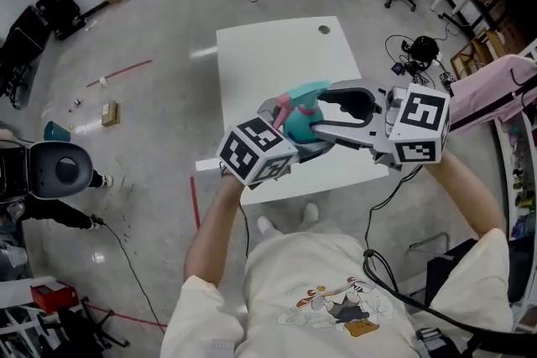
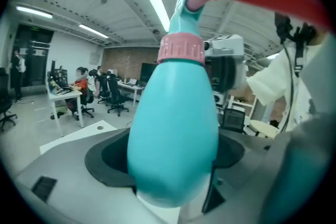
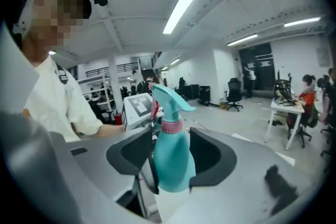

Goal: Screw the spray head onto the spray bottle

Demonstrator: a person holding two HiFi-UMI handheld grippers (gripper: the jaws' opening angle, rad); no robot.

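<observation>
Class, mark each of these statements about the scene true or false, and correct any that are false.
1. A spray head sits on top of the teal spray bottle. True.
2. The bottle stands on the white table. False: it is held in the air above the table.
3. The left gripper is empty. False: its jaws are closed on the bottle's body.
4. The collar under the spray head is pink. True.
5. The bottle stands between the jaws of the right gripper. True.
</observation>
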